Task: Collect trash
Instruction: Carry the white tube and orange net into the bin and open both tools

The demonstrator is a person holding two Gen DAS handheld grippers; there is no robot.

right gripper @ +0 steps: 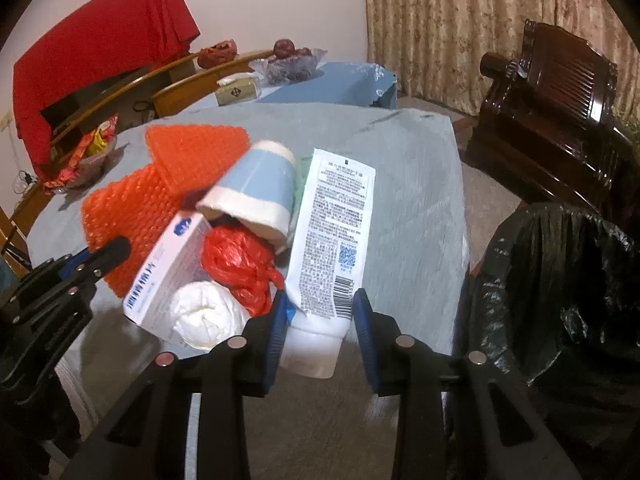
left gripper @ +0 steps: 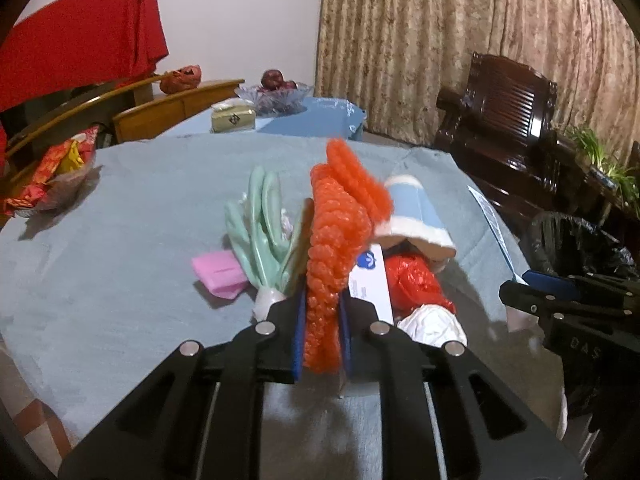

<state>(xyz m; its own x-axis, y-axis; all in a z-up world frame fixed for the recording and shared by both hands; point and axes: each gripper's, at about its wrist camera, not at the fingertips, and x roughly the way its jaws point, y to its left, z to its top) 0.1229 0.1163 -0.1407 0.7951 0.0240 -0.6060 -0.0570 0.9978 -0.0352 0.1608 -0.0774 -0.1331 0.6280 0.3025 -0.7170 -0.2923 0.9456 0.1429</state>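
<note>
My left gripper is shut on a strip of orange bubble wrap, which stands up between its blue pads; the same gripper shows at the left of the right wrist view, pinching the orange bubble wrap. My right gripper is shut on the cap end of a white printed tube. Heaped on the grey-blue table between them are a blue and white paper cup, a red plastic bag, a white paper wad and a white box.
A mint green glove and pink paper lie left of the heap. A black-lined bin stands off the table's right edge. A snack bowl, tissue box, fruit bowl, wooden chairs and a dark armchair surround it.
</note>
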